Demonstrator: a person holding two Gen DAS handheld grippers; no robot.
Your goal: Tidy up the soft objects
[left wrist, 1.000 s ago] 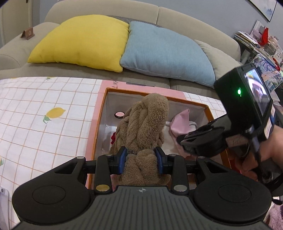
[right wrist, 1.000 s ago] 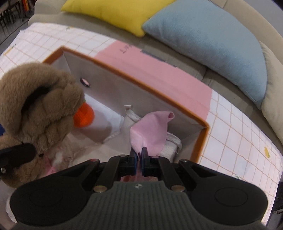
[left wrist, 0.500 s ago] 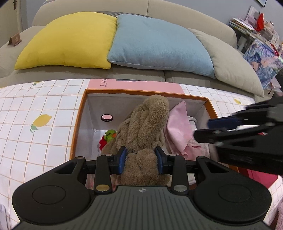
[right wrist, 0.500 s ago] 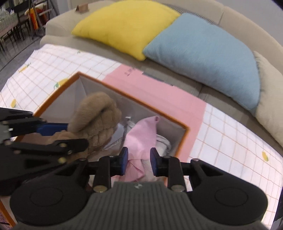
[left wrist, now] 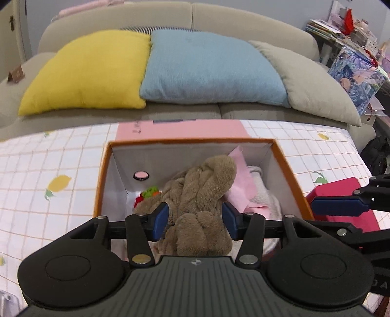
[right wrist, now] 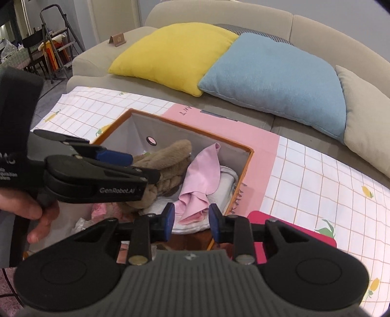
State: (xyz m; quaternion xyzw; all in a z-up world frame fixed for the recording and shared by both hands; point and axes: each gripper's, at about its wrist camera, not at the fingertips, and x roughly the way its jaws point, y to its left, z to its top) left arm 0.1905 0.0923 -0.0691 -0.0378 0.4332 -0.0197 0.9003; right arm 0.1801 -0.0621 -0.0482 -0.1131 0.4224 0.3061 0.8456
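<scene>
Left wrist view: the left gripper was opening, its pads coming off the plush lying in the box. The right gripper stood apart, empty. Fur could be snagged on withdrawal and the plush dragged out.

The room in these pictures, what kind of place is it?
Probably a home living room: a beige sofa with cushions, a table under a lemon-print tablecloth, and cluttered shelves.
</scene>
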